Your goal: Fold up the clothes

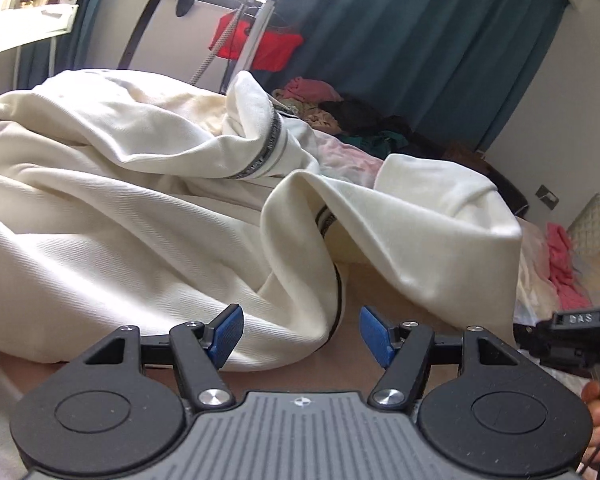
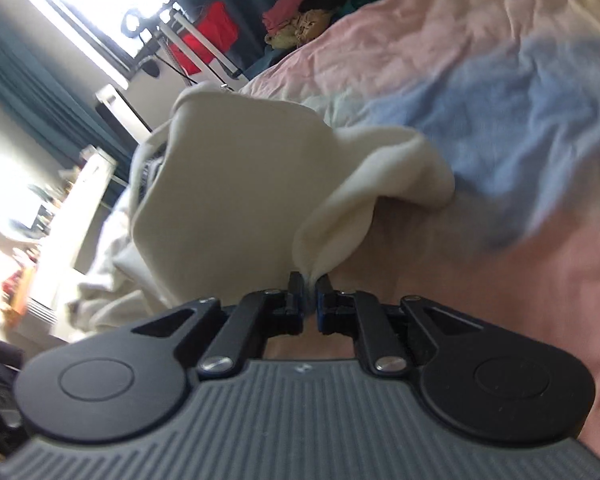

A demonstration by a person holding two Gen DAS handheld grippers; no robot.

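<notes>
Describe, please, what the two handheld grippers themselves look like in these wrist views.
Both match: the left gripper and right gripper have a ribbed grey base, two round black discs, black linkage arms with silver screws, and blue ridged finger pads.

The garment (image 1: 140, 184) is cream with a dark striped band. The bed sheet (image 2: 500, 100) shows pink and pale blue patches. The curtains (image 1: 420, 40) are teal; each tool (image 1: 300, 336) has blue pads.
</notes>
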